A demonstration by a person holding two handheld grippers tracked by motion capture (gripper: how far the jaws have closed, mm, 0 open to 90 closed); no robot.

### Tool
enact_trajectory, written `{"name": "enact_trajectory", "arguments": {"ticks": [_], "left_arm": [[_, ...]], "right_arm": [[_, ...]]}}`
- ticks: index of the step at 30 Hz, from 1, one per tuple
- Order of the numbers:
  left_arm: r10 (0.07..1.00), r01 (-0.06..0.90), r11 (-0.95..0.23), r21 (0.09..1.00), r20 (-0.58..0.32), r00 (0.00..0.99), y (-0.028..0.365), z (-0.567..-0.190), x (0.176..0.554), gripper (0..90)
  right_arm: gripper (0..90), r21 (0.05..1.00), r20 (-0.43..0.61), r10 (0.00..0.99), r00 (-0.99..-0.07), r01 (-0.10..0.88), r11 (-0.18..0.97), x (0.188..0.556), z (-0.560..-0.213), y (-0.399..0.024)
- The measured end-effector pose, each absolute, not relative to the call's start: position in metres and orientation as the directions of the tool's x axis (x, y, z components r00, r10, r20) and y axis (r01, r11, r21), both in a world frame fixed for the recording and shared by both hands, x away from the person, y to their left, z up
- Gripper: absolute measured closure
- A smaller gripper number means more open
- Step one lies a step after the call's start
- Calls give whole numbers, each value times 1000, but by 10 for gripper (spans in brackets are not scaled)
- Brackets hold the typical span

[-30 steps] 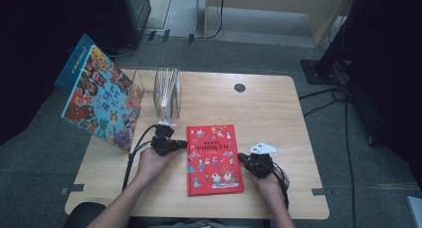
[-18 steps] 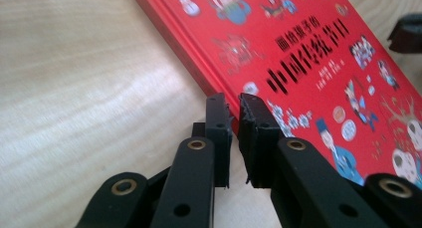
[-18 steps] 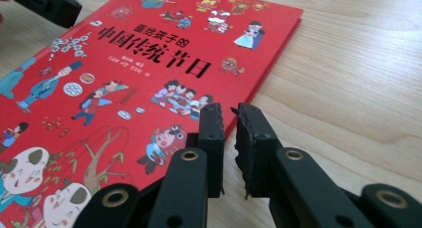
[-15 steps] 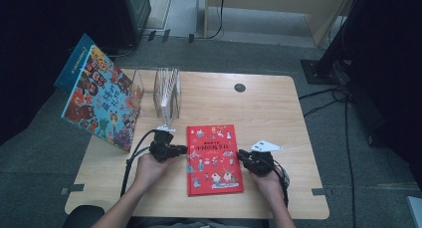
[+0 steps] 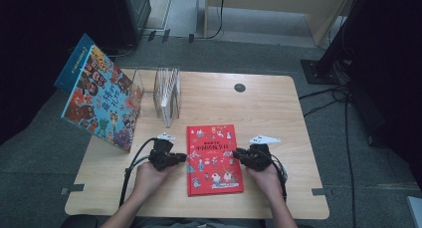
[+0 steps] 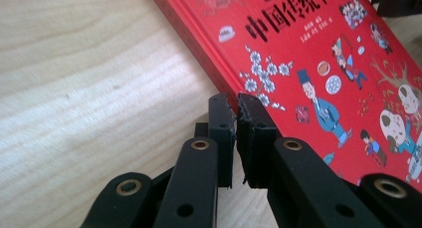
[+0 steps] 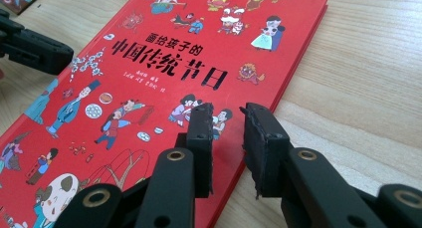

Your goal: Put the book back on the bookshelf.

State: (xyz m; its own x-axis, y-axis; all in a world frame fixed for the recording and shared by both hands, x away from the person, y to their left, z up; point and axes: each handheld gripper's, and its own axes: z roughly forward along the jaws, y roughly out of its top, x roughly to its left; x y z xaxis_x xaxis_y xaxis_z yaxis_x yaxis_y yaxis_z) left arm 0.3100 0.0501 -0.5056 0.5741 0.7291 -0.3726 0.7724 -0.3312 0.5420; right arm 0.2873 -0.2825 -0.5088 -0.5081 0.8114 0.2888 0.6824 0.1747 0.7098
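- The red book (image 5: 214, 159) lies flat, cover up, near my edge of the table (image 5: 278, 108), between my two hands.
- My left tongs (image 5: 183, 157) sit at the book's left edge. In the left gripper view the jaws are nearly together, a thin slit between them, tips at the spine edge of the book (image 6: 318, 63). I cannot tell whether they pinch the cover or only touch it.
- My right tongs (image 5: 237, 154) sit at the book's right edge. In the right gripper view the jaws stand a little apart and have just been opening; the book's (image 7: 164, 73) right edge runs below the gap, one jaw over the cover, the other over bare wood. The pads do not press on it.
- Each tongs lies low and level, pointing in toward the book, with my left hand (image 5: 149, 174) and right hand (image 5: 263, 174) behind them.
- My left tongs (image 7: 35, 46) also show as a dark bar at the far left of the right gripper view, at the book's other edge.
- Well behind the red book, a clear rack (image 5: 166, 91) stands upright on the table.
- A big picture book (image 5: 99, 101) leans tilted at the table's left side, beside the rack.
- A small dark round spot (image 5: 240, 87) lies at the table's far side.
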Motion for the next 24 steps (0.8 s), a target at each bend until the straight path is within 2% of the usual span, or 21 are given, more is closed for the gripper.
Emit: {"name": "enact_trajectory", "arguments": {"ticks": [5, 8, 9, 12, 15, 19, 24], "left_arm": [[727, 770, -327, 548, -374, 575, 48, -506, 305, 850], [727, 770, -328, 547, -374, 576, 48, -506, 305, 856], [728, 771, -326, 547, -375, 574, 48, -506, 305, 858], [730, 773, -320, 548, -377, 570, 46, -506, 304, 879], [732, 772, -319, 550, -374, 569, 44, -506, 302, 895], [735, 776, -314, 546, -378, 563, 42, -506, 301, 900], [743, 784, -301, 543, -382, 550, 41, -506, 301, 900]], "right_arm": [[697, 692, 316, 807, -498, 703, 162, 289, -508, -284], [637, 655, 309, 824, -476, 734, 178, 290, -510, -285], [668, 636, 345, 819, -459, 756, 156, 291, -509, -286], [647, 622, 355, 819, -451, 768, 154, 291, -509, -284], [645, 574, 402, 824, -400, 811, 114, 295, -508, -285], [687, 488, 474, 824, -309, 872, 45, 304, -506, -289], [711, 397, 506, 829, -239, 917, 22, 314, -500, -290]]}}
